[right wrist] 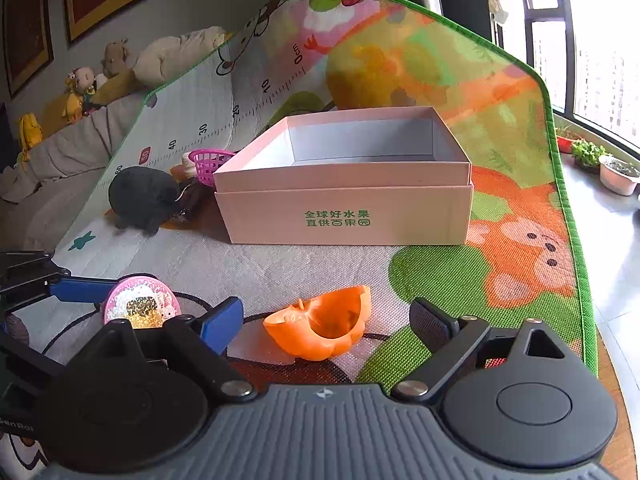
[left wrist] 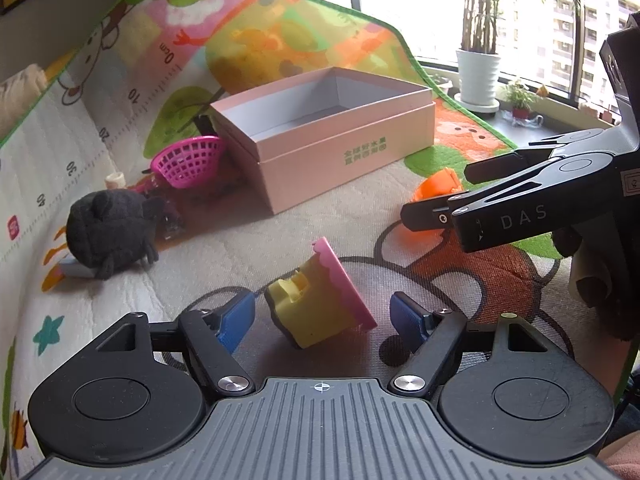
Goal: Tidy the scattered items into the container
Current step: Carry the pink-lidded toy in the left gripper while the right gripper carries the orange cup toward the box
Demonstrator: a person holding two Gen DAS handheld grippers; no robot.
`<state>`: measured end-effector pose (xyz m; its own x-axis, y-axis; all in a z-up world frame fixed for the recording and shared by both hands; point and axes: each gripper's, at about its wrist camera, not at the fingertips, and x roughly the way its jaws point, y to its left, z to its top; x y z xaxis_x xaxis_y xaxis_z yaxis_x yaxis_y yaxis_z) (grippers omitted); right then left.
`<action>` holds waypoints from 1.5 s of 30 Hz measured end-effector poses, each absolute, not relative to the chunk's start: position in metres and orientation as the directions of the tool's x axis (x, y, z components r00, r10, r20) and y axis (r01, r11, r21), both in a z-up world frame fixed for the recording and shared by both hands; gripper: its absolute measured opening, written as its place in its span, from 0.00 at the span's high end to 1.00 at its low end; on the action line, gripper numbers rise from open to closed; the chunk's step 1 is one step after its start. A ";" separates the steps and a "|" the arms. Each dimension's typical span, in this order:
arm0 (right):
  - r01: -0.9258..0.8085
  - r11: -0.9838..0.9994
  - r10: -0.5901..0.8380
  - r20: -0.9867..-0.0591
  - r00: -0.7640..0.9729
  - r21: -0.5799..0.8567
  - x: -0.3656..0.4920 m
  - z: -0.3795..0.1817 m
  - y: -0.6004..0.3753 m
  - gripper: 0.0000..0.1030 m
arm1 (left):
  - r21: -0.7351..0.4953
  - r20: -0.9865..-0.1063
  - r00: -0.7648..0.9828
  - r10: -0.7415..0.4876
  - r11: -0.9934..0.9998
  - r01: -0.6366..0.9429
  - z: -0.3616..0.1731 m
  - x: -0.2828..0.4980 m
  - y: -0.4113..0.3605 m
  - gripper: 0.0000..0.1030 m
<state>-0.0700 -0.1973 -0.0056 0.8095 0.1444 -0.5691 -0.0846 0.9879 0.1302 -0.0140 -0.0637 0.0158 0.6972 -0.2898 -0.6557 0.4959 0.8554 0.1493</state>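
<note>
**Pink box waits, toys lie near the grippers**

The yellow toy with a pink top lies tipped over between the wide-apart fingers of the left gripper, untouched. Its pink end points up and away. The orange cup lies on its side before the right gripper, also spread and empty. Farther back, the pink box stands open-topped, probably ready for filling, its long side across the play mat.
</note>
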 end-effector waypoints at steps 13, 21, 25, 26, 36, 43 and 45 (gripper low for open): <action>-0.139 0.988 0.148 -0.614 0.776 0.062 -0.093 0.001 -0.194 0.48 | 0.148 -0.642 0.706 -0.299 0.855 0.496 0.016 -0.012 -0.072 0.23; -0.101 0.995 0.097 -0.588 0.803 0.026 -0.118 0.005 -0.202 0.48 | 0.116 -0.646 0.709 -0.281 0.883 0.456 0.021 -0.020 -0.064 0.20; -0.090 0.995 0.103 -0.576 0.811 0.052 -0.120 0.007 -0.205 0.48 | 0.111 -0.655 0.703 -0.277 0.885 0.452 0.021 -0.015 -0.067 0.24; -0.088 0.995 0.104 -0.574 0.812 0.057 -0.120 0.007 -0.206 0.48 | 0.100 -0.659 0.697 -0.282 0.886 0.453 0.020 -0.013 -0.067 0.26; -0.077 0.995 0.099 -0.563 0.821 0.064 -0.126 0.006 -0.205 0.48 | 0.078 -0.657 0.694 -0.295 0.889 0.452 0.017 -0.003 -0.069 0.46; -0.102 0.990 0.136 -0.546 0.826 0.094 -0.128 0.004 -0.206 0.48 | 0.137 -0.665 0.690 -0.286 0.862 0.488 0.028 -0.016 -0.075 0.53; -0.106 0.990 0.140 -0.542 0.829 0.092 -0.128 0.005 -0.206 0.48 | 0.145 -0.668 0.688 -0.285 0.856 0.496 0.030 -0.018 -0.076 0.54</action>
<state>-0.1284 -0.2060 0.0046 0.8286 0.1396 -0.5421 -0.1065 0.9900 0.0921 -0.0176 -0.0764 0.0305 0.6875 -0.2851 -0.6679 0.4961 0.8560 0.1453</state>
